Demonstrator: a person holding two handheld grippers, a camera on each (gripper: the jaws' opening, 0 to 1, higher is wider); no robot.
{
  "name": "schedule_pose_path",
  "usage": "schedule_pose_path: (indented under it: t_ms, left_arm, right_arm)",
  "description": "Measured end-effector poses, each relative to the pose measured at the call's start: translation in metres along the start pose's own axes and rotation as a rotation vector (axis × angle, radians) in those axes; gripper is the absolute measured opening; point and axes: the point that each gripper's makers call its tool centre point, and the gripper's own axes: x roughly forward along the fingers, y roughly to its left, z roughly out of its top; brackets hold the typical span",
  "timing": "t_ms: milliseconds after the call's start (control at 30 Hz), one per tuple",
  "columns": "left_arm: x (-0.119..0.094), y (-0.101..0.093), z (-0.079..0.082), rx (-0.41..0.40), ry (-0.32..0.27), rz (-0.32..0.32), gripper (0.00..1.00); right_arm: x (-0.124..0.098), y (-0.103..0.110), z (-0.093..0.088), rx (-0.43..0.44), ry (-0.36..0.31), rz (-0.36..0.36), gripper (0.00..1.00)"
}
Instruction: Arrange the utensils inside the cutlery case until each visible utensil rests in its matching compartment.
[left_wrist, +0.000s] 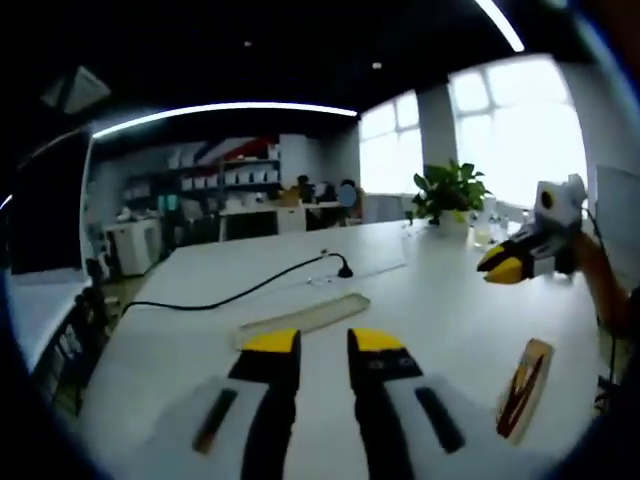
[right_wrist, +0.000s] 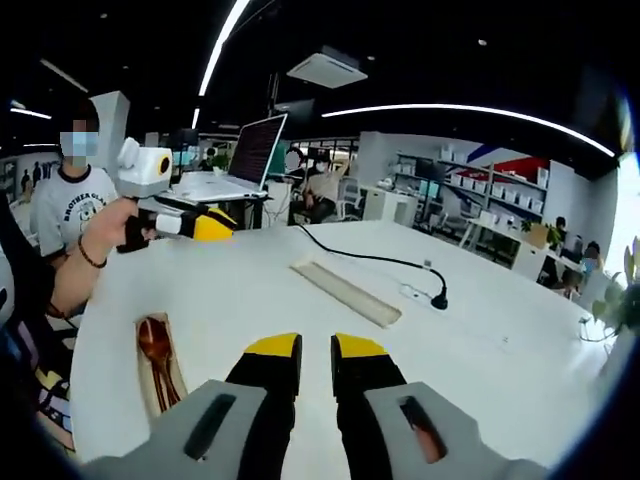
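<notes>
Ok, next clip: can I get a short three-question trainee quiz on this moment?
1. True or false: the right gripper is clamped on the wooden spoon.
2. Multiple choice: in the left gripper view, what stands at the far end of the white table? A) a potted plant B) a kettle C) a stack of plates
3. Fill in: in the right gripper view, the cutlery case lies to the ___ of that gripper's own jaws.

Key
1. False: its jaws hold nothing, and the spoon lies in the case.
2. A
3. left
</notes>
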Motion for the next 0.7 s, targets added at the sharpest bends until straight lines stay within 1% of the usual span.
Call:
schedule_pose_path:
  t_ms: [67,133,167,200,300,367,400,433,467,500,533,633,667,700]
  left_arm:
    - [0.009,0.012,-0.003,0.017,0.024,0.032,0.22]
    - [0.018,0.022,-0.008,0.012,0.058,0.045,0.28]
    - [0.019,0.024,-0.009,0.011,0.064,0.047,0.30]
    - [0.024,0.029,-0.012,0.008,0.084,0.051,0.30]
    - [0.034,0.037,-0.014,0.019,0.104,0.046,0.29]
    - [0.040,0.049,-0.020,0.060,0.161,0.076,0.28]
    - [0.046,0.053,-0.021,0.066,0.163,0.081,0.29]
    - [0.045,0.043,-0.025,0.067,0.163,0.081,0.29]
    - [0.046,0.041,-0.027,0.058,0.172,0.078,0.29]
    - [0.052,0.042,-0.030,0.031,0.183,0.065,0.29]
    - [0.059,0.049,-0.033,0.011,0.200,0.063,0.29]
    - [0.072,0.059,-0.036,0.006,0.226,0.054,0.30]
    - [0.075,0.060,-0.037,-0.001,0.233,0.046,0.30]
    - [0.071,0.054,-0.042,-0.026,0.252,0.028,0.31]
  right_arm:
    - [0.004,-0.006,0.003,-0.001,0.005,-0.008,0.11]
    - [0.011,-0.016,0.003,-0.019,0.034,-0.025,0.12]
    - [0.014,-0.020,0.004,-0.021,0.038,-0.030,0.12]
    - [0.017,-0.024,0.005,-0.021,0.042,-0.033,0.12]
    - [0.028,-0.041,0.007,0.009,0.049,-0.052,0.14]
    - [0.034,-0.047,0.007,0.038,0.054,-0.046,0.17]
    - [0.037,-0.051,0.007,0.056,0.058,-0.049,0.17]
    - [0.042,-0.058,0.005,0.067,0.067,-0.056,0.17]
    - [0.046,-0.062,0.004,0.070,0.076,-0.061,0.17]
    - [0.051,-0.067,-0.001,0.062,0.104,-0.071,0.17]
    - [0.054,-0.072,-0.006,0.056,0.131,-0.080,0.17]
    - [0.068,-0.082,-0.016,0.058,0.190,-0.087,0.17]
    - [0.072,-0.085,-0.019,0.067,0.207,-0.089,0.17]
    - [0.079,-0.087,-0.022,0.073,0.229,-0.084,0.17]
